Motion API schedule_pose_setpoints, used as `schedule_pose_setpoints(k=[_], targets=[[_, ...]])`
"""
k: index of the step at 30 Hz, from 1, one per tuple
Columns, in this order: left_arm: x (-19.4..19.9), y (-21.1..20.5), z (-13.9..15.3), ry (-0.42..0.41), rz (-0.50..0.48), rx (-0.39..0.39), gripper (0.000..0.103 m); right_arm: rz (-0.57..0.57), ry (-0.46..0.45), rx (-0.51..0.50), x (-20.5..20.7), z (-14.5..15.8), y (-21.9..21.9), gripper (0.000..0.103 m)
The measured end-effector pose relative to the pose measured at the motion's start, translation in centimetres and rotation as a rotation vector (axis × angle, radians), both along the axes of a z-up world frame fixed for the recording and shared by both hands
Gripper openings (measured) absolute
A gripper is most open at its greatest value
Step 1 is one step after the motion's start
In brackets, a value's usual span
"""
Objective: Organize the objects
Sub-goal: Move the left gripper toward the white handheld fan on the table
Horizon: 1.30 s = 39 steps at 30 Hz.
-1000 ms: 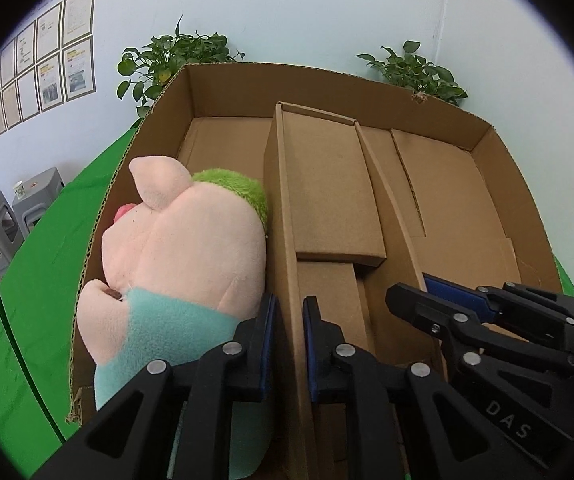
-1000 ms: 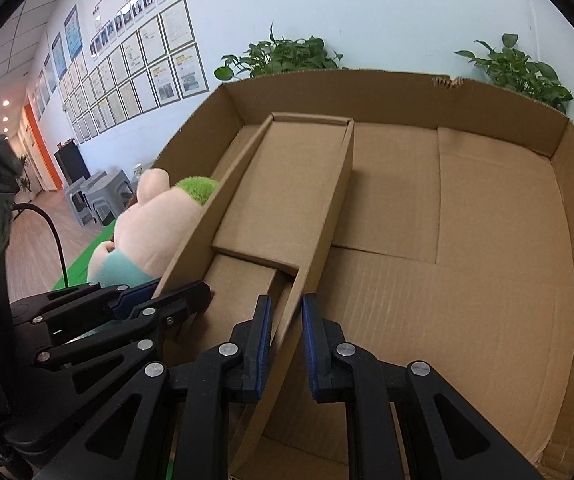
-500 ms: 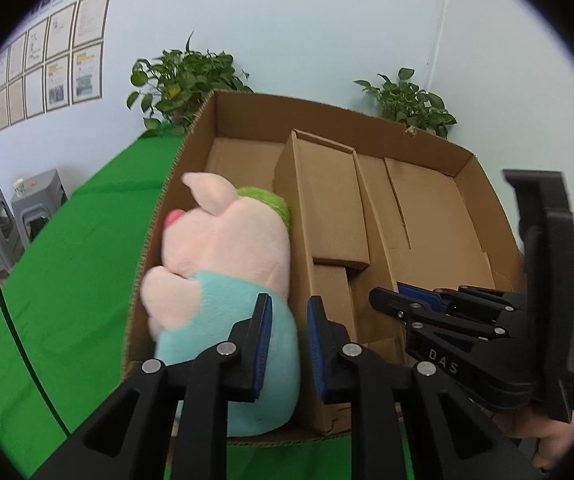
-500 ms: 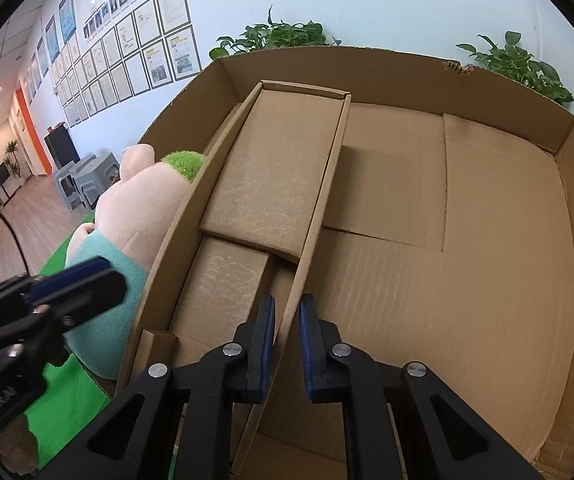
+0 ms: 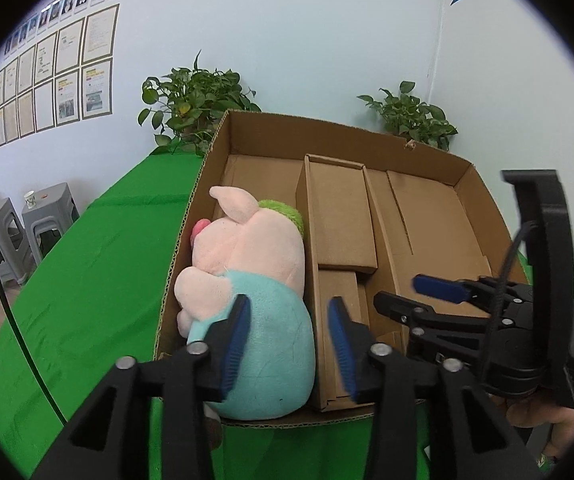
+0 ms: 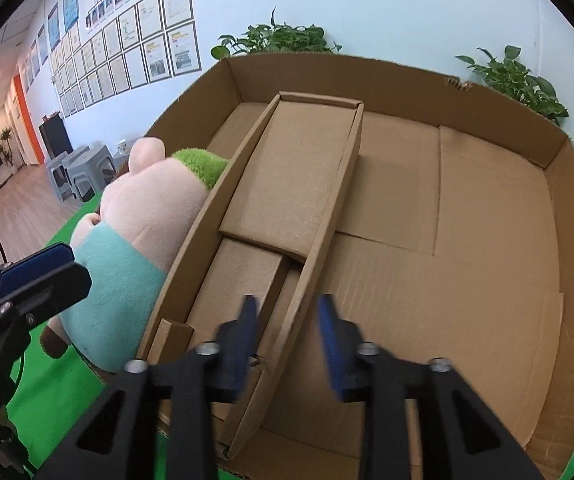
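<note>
Nearest, we record the left gripper (image 5: 287,340) with its blue-padded fingers now spread apart; half a second ago they stood almost together beside the left wall of the cardboard insert (image 5: 343,248), and a second ago they pinched that wall. Likewise the right gripper (image 6: 287,340) has its fingers parted on either side of the insert's right wall, where both earlier frames showed them closed on it; neither claw now holds anything. Both tools sit farther back from the cardboard box (image 5: 439,162) than before, so that its near rim and the green tablecloth (image 5: 87,260) show in the left view. Next we list the plush pig (image 5: 255,280), pink with a teal shirt and a green tuft, lying in the box's left compartment between the left box wall and the insert, its body at the near end and its head farther in; it lies as in the earlier frames. The insert runs near to far through the box as a narrow trough. The left view alone shows the right gripper from the side, with a hand (image 5: 543,412) beneath it; the right view alone shows the wide bare right floor of the box (image 6: 467,280) and the left gripper's fingertip (image 6: 35,264) at the near left. Farthest, we note two potted plants (image 5: 195,100) and framed papers (image 5: 67,84) on the wall.
</note>
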<state>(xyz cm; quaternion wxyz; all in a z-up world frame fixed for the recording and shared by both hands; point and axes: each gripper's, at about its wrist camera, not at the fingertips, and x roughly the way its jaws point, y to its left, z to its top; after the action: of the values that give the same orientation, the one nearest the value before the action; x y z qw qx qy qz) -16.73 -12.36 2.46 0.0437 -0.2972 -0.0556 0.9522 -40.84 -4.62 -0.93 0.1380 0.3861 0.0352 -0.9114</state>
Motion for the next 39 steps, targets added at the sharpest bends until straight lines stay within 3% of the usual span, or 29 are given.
schedule_pose_setpoints(k=[1,3,6,8,10,15,21,29,39], targets=[[0.3,0.0,0.2,0.009,-0.001,0.005,0.055,0.001,0.016,-0.006,0.4,0.4,0.1,0.059],[0.8,0.1,0.6,0.031,-0.009,0.003,0.065,-0.007,0.055,-0.009,1.4,1.3,0.6,0.066],[1.6,0.7,1.3,0.067,0.000,-0.026,0.074,-0.053,0.108,-0.021,4.1,3.4,2.5,0.086],[2.1,1.3,1.6,0.083,-0.002,-0.051,0.076,-0.073,0.138,-0.029,6.2,4.7,3.5,0.098],[2.7,2.0,1.8,0.088,-0.001,-0.079,0.076,-0.090,0.156,-0.018,10.5,5.8,5.1,0.102],[4.5,3.4,2.3,0.102,-0.003,-0.075,0.076,-0.139,0.147,-0.042,18.6,6.3,9.2,0.102],[6.9,5.0,2.3,0.102,0.002,-0.074,0.079,-0.213,0.121,-0.054,24.6,4.9,12.6,0.102],[9.2,6.1,1.5,0.072,-0.010,-0.038,0.079,-0.229,0.084,-0.087,27.7,2.8,13.9,0.102],[8.7,7.0,-1.7,-0.095,-0.138,0.083,0.079,-0.141,0.047,-0.131,31.0,1.6,13.8,0.102]])
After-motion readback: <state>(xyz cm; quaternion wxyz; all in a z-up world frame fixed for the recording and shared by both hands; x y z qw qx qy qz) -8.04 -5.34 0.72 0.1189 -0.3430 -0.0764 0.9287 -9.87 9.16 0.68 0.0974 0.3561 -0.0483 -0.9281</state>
